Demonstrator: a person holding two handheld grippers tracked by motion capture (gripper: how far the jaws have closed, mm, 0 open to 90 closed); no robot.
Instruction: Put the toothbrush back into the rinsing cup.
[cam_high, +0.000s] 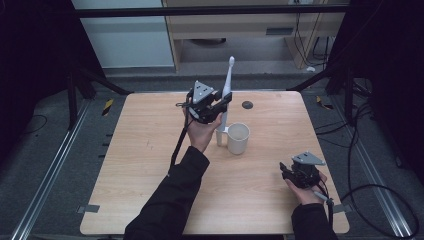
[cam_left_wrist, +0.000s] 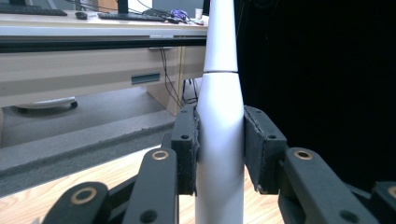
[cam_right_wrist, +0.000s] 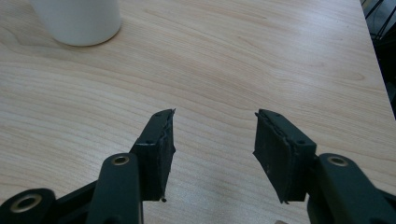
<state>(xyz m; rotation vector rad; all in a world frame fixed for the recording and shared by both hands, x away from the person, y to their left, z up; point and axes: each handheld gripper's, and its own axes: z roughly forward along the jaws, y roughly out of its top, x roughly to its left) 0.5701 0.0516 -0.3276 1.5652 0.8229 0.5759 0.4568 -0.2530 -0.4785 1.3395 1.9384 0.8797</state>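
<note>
A white electric toothbrush stands upright, its base next to a white cup near the table's middle. My left gripper is shut on the toothbrush handle, its pads pressed on both sides of the white body. Whether the base touches the table I cannot tell. My right gripper rests low at the table's front right, open with nothing between its fingers. The cup's base lies ahead and to the left of it in the right gripper view.
The wooden table has a small dark disc near its far edge. Behind the table stand a desk with drawers and hanging cables. Dark curtains flank both sides.
</note>
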